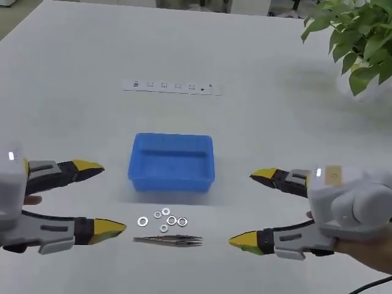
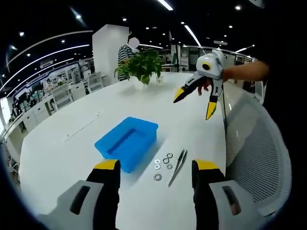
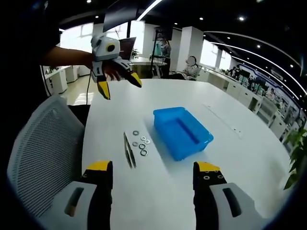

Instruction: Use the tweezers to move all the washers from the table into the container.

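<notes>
Several small silver washers (image 1: 163,219) (image 2: 163,164) (image 3: 141,143) lie loose on the white table (image 1: 263,122), just in front of a blue plastic container (image 1: 172,162) (image 2: 127,141) (image 3: 183,130). Metal tweezers (image 1: 168,240) (image 2: 177,166) (image 3: 128,150) lie flat beside the washers, on the near side. My left gripper (image 1: 104,197) (image 2: 156,170) is open at the left, clear of everything. At the right my right gripper (image 1: 246,208) (image 3: 152,172) is open too, with nothing between its fingers. Both hang above the table, on either side of the washers.
A white power strip (image 1: 171,86) lies beyond the container. A green potted plant (image 1: 355,43) (image 2: 140,66) stands at the far right corner. A mesh office chair (image 3: 43,158) (image 2: 261,153) sits at the near table edge. People stand in the office behind.
</notes>
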Available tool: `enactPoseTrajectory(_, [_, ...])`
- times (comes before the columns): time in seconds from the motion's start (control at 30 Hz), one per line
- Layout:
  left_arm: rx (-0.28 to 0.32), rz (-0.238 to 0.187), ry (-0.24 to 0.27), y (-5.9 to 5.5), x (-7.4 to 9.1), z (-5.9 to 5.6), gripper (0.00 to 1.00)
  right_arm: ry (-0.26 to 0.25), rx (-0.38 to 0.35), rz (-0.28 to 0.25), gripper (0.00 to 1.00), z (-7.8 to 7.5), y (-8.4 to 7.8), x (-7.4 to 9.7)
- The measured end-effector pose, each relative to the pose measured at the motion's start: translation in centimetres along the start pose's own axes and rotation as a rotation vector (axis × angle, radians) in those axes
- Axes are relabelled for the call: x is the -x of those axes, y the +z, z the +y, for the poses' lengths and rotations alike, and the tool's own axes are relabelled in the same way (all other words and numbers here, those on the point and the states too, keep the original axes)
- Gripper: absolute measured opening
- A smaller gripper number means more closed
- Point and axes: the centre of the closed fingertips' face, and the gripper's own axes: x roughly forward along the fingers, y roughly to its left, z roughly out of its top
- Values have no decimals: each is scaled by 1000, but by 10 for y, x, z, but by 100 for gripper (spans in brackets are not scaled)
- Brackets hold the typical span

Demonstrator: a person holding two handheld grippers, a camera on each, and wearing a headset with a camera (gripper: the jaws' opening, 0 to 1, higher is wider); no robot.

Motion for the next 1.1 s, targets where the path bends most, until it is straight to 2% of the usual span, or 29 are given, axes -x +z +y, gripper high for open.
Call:
enactPoseTrajectory(0.3, [-61, 100, -105, -20, -14, -10, 46, 90, 85, 34, 56, 9, -3, -14])
enactPoseTrajectory(0.6, [-137, 202, -201, -41, -27, -20, 33, 195, 176, 71, 43, 23, -7, -30])
enactPoseTrajectory(0.77, [-155, 235, -235, -48, -33, -25, 28, 242, 195, 86, 37, 30, -9, -38])
enactPoseTrajectory(0.9, [-173, 266, -256, -56, -37, -29, 26, 261, 216, 100, 33, 33, -10, -45])
enactPoseTrajectory(1.0, [-240, 330, -243, -67, -40, -26, 24, 275, 228, 107, 30, 35, -11, -52])
enactPoseTrajectory(1.1, [-237, 352, -261, -74, -44, -29, 22, 289, 237, 117, 29, 37, -12, -58])
